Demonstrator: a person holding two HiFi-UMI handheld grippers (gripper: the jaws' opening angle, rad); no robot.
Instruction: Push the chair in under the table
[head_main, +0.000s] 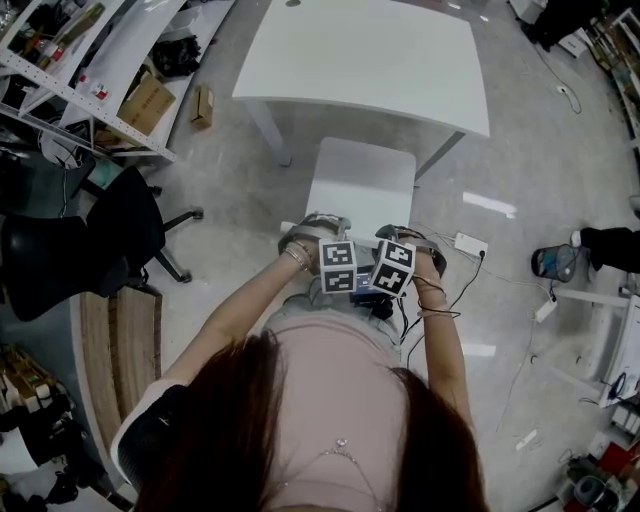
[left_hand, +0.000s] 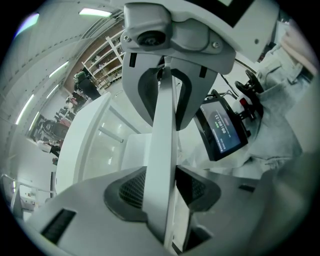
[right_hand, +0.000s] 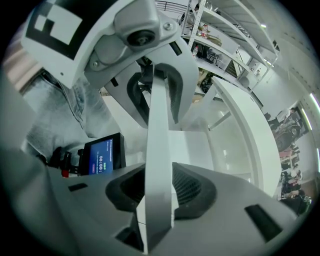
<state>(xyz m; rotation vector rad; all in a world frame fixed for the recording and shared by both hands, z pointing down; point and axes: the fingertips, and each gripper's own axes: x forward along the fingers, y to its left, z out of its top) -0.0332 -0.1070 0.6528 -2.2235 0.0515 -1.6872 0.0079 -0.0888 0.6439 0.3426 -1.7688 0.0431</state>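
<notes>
A white chair (head_main: 362, 180) stands on the floor with its seat partly under the near edge of the white table (head_main: 370, 60). Both grippers sit on the top edge of its backrest, just in front of the person's body. My left gripper (head_main: 312, 230) straddles the backrest (left_hand: 162, 125). That white slab runs between the dark pads (left_hand: 131, 187), which stand slack around it, so the gripper (left_hand: 162, 189) is open. My right gripper (head_main: 400, 238) is shut on the backrest (right_hand: 157, 130), and both pads (right_hand: 187, 187) of the gripper (right_hand: 160, 189) press on it.
A black office chair (head_main: 90, 240) and a metal shelf (head_main: 90, 70) with a cardboard box (head_main: 145, 105) stand at the left. A power strip (head_main: 470, 243) and cables lie on the floor at the right. A small lit screen (left_hand: 222, 130) hangs by the person's waist.
</notes>
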